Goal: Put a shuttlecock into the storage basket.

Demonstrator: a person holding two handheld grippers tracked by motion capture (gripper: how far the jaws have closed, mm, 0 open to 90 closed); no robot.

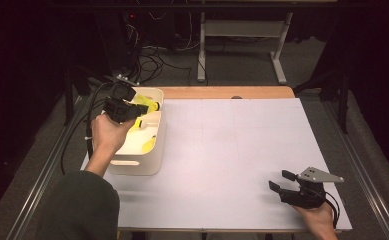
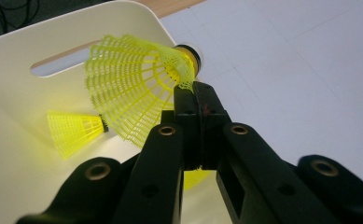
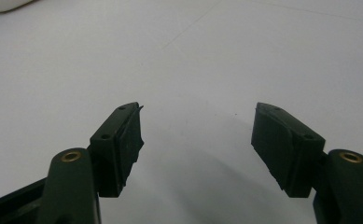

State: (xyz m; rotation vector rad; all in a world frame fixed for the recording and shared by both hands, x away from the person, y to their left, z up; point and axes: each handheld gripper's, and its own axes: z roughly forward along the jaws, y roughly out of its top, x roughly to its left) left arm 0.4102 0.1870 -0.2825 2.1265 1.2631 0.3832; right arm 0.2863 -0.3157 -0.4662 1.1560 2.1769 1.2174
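Currently: shuttlecock (image 2: pixel 137 88) pinched over the bin (image 2: pixel 11 140).
Left gripper (image 2: pixel 197 95) grips its skirt edge; right gripper (image 3: pixel 198 126) rests spread on the table (image 1: pixel 232 145). Next, likely a lift clear.

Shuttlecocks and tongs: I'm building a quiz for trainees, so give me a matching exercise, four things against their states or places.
Things:
1. left tongs
2. right tongs
3. second shuttlecock
4. white bin

States or places:
A. open, with nothing between them, above the white sheet
B. lying inside the bin
C. shut on a yellow shuttlecock
D. standing at the left edge of the table

Pairs: 1-C, 2-A, 3-B, 4-D
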